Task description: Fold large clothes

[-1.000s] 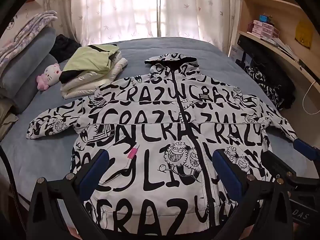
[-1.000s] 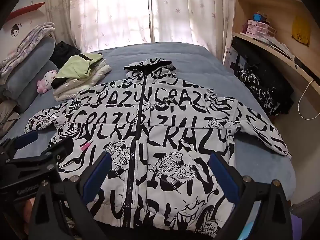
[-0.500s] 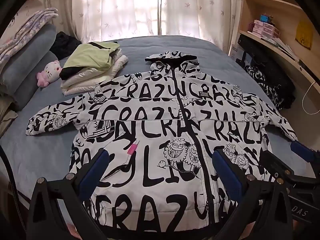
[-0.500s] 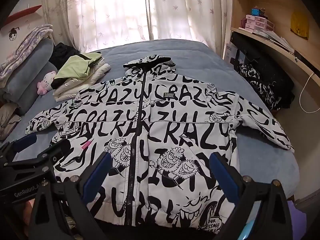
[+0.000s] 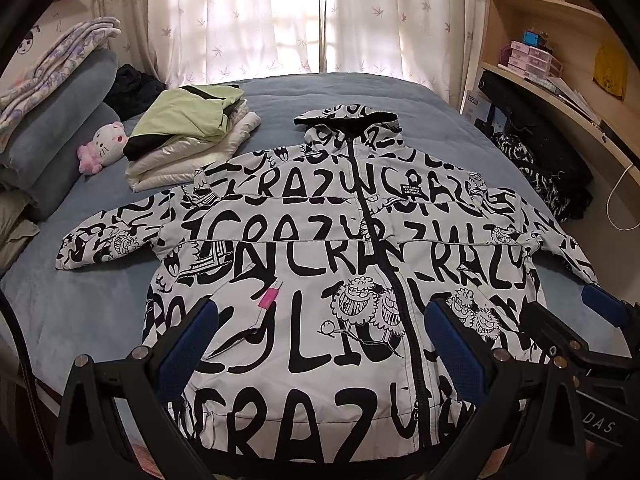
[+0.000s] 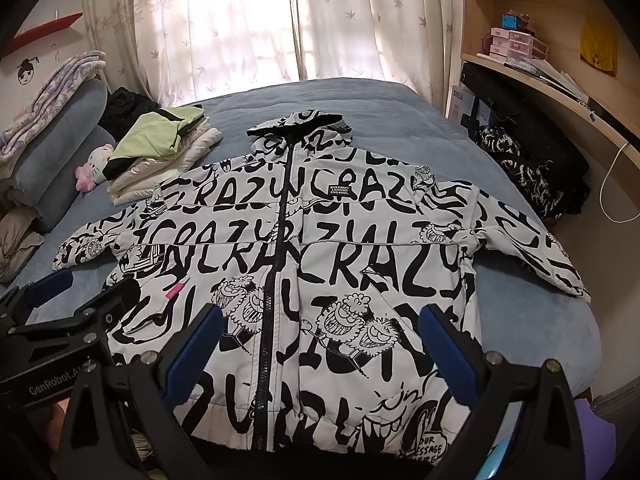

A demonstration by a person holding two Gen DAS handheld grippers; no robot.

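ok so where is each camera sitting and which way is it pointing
Left wrist: on the left gripper at the bed's foot, facing the window over the jacket; its own open fingers show, with the right gripper beside.
Right wrist: on the right gripper, same direction, further right; its open fingers and the left gripper show.
Shared: jacket, folded clothes, plush toy.

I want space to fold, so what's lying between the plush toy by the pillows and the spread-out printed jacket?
A stack of folded clothes, light green piece on top, lies between the plush toy and the jacket. Both wrist views show it.
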